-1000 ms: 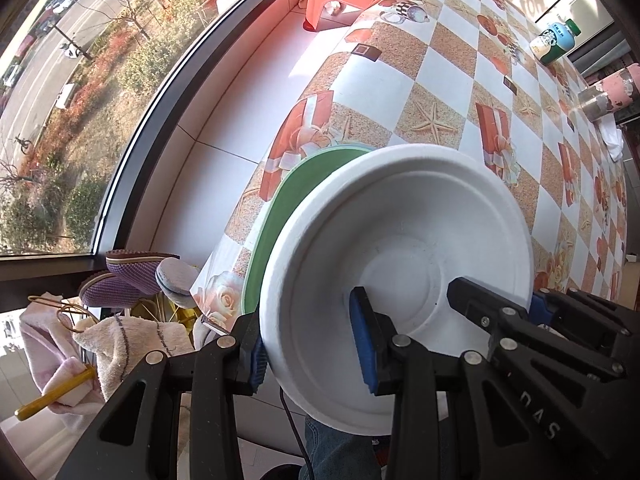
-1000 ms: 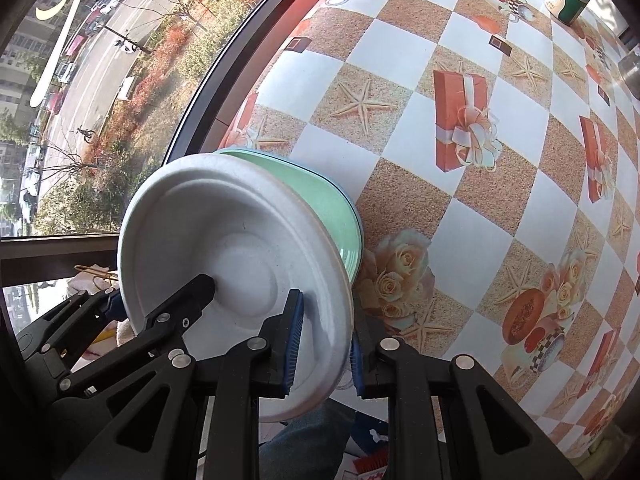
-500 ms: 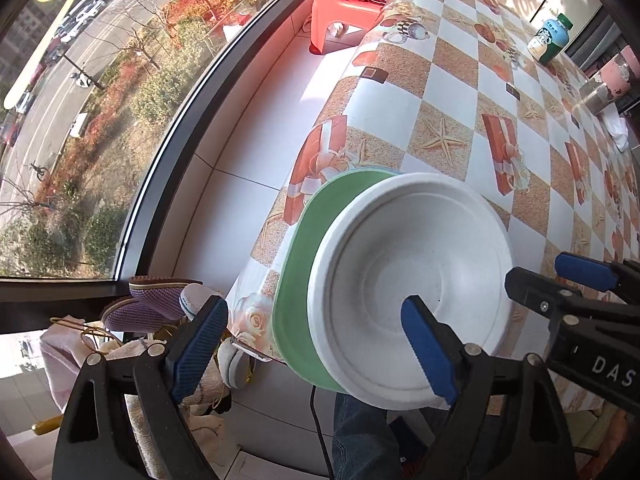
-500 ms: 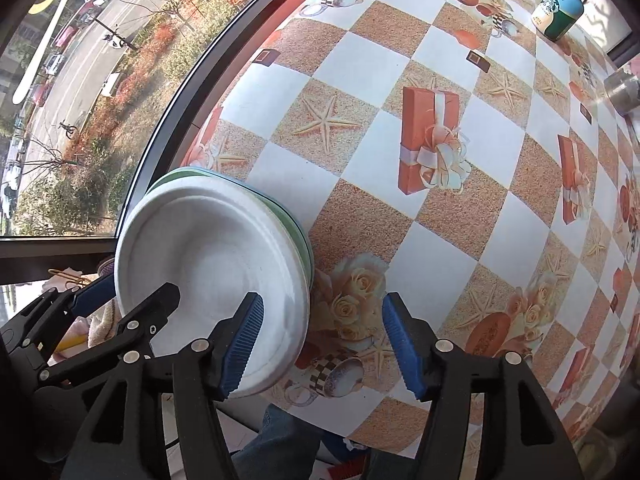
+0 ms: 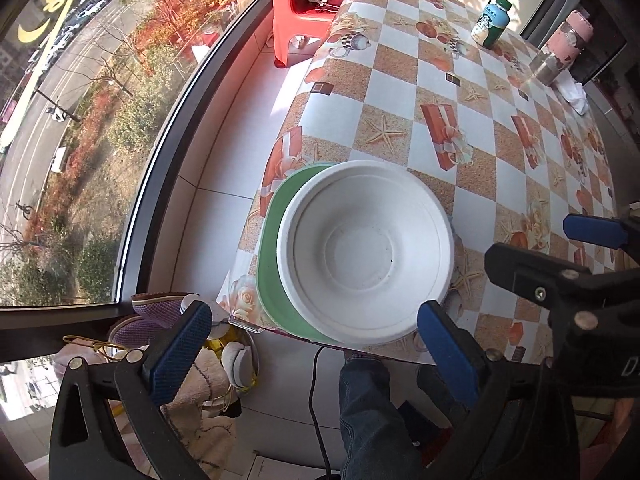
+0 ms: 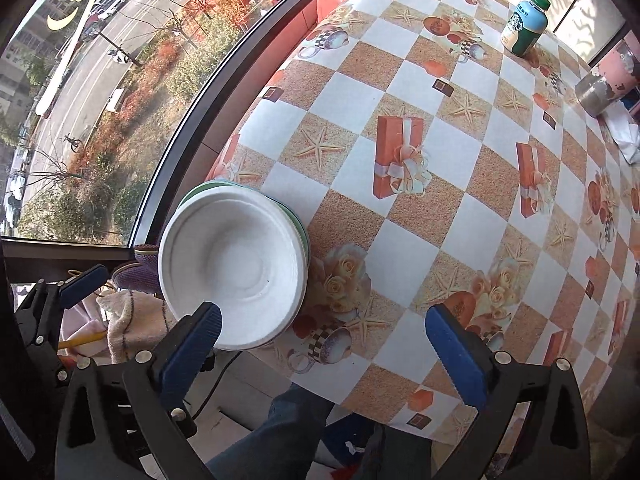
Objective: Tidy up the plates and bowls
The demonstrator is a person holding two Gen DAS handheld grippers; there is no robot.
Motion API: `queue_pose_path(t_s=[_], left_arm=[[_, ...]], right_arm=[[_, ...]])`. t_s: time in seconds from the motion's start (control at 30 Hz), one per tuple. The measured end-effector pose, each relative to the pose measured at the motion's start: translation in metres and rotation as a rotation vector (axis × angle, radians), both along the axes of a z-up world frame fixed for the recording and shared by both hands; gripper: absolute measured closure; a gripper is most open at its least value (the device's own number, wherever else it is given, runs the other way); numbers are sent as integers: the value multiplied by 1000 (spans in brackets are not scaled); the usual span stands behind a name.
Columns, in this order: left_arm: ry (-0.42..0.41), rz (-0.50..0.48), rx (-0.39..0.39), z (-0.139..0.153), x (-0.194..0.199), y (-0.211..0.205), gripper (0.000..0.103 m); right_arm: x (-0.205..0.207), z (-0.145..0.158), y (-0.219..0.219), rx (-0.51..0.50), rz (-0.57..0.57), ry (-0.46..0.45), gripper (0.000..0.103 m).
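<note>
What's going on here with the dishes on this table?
A person is tidying dishes with a pair of hand-held tongs. A white bowl sits stacked on a green plate at the corner of the table, near the window. Neither tool holds anything: the left tongs are opening with the bowl below them, not pressed, and the right tongs are opening over the tablecloth beside the stack. A bottle stands at the far end.
</note>
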State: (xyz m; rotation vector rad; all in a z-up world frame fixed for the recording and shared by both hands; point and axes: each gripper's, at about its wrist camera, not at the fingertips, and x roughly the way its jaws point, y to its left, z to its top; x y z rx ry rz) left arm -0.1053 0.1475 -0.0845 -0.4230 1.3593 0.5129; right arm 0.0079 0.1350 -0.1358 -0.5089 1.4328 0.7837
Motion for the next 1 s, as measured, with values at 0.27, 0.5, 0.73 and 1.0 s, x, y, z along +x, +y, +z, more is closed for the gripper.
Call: queue_pose_path(t_s=[0.27, 0.5, 0.73, 1.0], left_arm=[[26, 3, 10, 0, 2, -8, 0], [24, -14, 14, 2, 4, -12, 0], [25, -14, 17, 3, 5, -13, 0], [28, -9, 12, 3, 5, -12, 0]], right_arm=[[-3, -6, -5, -21, -45, -12, 0], [-4, -3, -7, -14, -40, -15, 0], [-6, -4, -7, -14, -38, -10, 0], [-6, -4, -6, -12, -37, -7, 0]])
